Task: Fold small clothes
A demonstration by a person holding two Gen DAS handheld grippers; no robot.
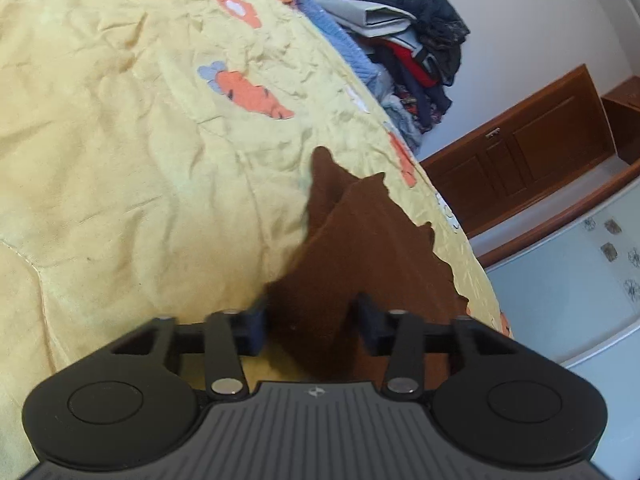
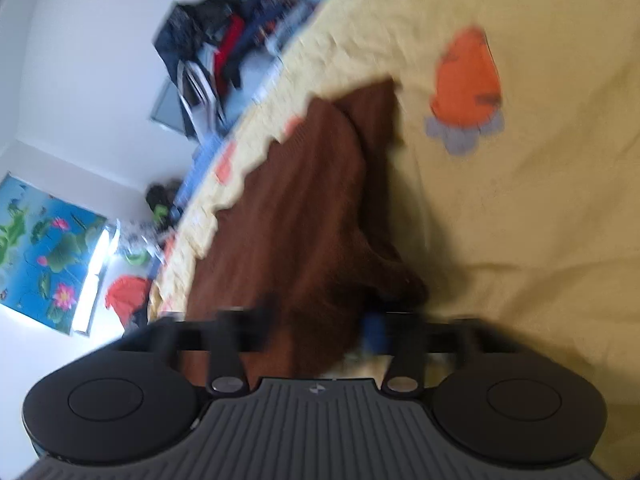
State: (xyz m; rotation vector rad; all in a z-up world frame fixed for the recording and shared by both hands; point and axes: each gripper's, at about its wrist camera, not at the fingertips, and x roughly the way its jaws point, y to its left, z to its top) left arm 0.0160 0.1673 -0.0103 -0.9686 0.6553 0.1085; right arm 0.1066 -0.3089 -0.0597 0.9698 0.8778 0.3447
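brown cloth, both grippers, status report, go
Left gripper shut on brown cloth. Right gripper shut on the same cloth, view blurred. Cloth bunched on yellow bedspread. Nothing in the way; clothes pile at far edge.

Left gripper [image 1: 312,320]: black plastic body, two round flat discs at sides, each with shallow circular recess. Between discs, grey ribbed plate with small white emblem near top edge. Two black link bars, silver round pins at both ends. Fingers [image 1: 253,330] dark, bluish tint on inner blocks.

Right gripper [image 2: 320,322]: same build, same grey ribbed plate and emblem, silver pins, blue inner block; picture blurred.
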